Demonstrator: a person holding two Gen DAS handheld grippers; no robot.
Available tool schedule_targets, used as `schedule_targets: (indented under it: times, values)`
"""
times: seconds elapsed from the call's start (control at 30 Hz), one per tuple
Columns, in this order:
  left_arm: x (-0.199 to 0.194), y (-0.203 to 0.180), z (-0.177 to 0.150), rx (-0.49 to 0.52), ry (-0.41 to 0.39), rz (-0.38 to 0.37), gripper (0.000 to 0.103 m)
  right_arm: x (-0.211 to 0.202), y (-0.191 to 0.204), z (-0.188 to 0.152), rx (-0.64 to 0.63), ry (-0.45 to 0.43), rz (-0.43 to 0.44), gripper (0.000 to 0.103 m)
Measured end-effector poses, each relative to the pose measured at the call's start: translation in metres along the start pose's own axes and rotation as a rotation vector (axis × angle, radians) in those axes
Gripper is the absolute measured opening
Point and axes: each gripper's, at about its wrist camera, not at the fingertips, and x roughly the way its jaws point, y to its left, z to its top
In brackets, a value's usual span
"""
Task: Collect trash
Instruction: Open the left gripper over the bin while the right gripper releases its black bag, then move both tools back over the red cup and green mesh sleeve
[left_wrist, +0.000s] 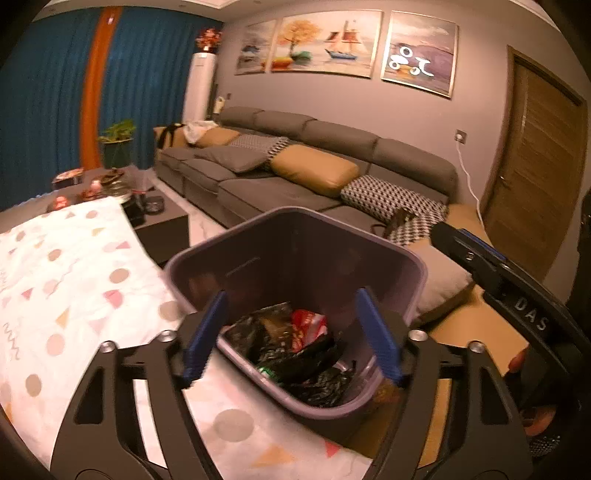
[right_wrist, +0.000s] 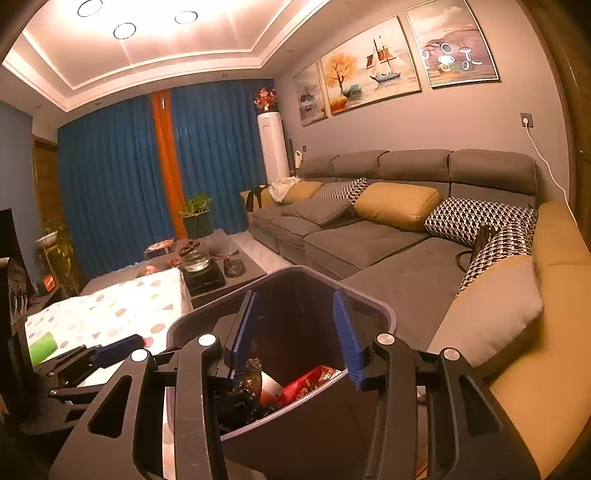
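Observation:
A purple-grey waste bin (left_wrist: 295, 213) stands between the covered table and the sofa. Inside it lie black crumpled wrappers (left_wrist: 317, 384) and a red packet (left_wrist: 308, 326). My left gripper (left_wrist: 291, 336) hangs over the bin's near rim, open wide, with nothing between its blue pads. In the right wrist view my right gripper (right_wrist: 295, 336) is also above the bin (right_wrist: 306, 272), open, its pads empty; the red packet (right_wrist: 314, 380) and a white piece (right_wrist: 269, 387) lie below. The right gripper's tip (left_wrist: 454, 240) shows at the right of the left wrist view. The left gripper (right_wrist: 110, 350) shows at the left of the right wrist view.
A white patterned tablecloth (left_wrist: 74, 277) covers the table left of the bin, with a green object (right_wrist: 42, 347) on it. Beyond is a dark coffee table with a glass kettle (right_wrist: 195, 262). A grey sofa (right_wrist: 369, 240) with cushions runs along the right.

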Motion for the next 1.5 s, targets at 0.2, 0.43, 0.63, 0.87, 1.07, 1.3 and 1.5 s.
schedule_targets:
  times: [0.2, 0.43, 0.63, 0.87, 1.07, 1.3, 1.5]
  values:
    - [-0.028, 0.012, -0.004, -0.047, -0.045, 0.094, 0.096, -0.009, 0.004, -0.002, -0.006, -0.009, 0.028, 0.054]
    - [-0.07, 0.02, -0.013, -0.057, -0.076, 0.211, 0.097, -0.025, 0.025, -0.005, -0.032, -0.008, 0.079, 0.066]
    - [-0.114, 0.033, -0.024, -0.067, -0.11, 0.311, 0.097, -0.041, 0.057, -0.009, -0.079, -0.004, 0.138, 0.072]
    - [-0.174, 0.068, -0.046, -0.118, -0.136, 0.438, 0.097, -0.059, 0.096, -0.014, -0.123, 0.008, 0.226, 0.077]
    - [-0.232, 0.116, -0.075, -0.168, -0.14, 0.583, 0.097, -0.07, 0.134, -0.023, -0.173, 0.026, 0.302, 0.079]
    - [-0.303, 0.19, -0.107, -0.271, -0.135, 0.756, 0.097, -0.073, 0.192, -0.035, -0.219, 0.055, 0.398, 0.079]
    - [-0.35, 0.242, -0.12, -0.325, -0.143, 0.85, 0.097, -0.069, 0.25, -0.049, -0.251, 0.097, 0.485, 0.079]
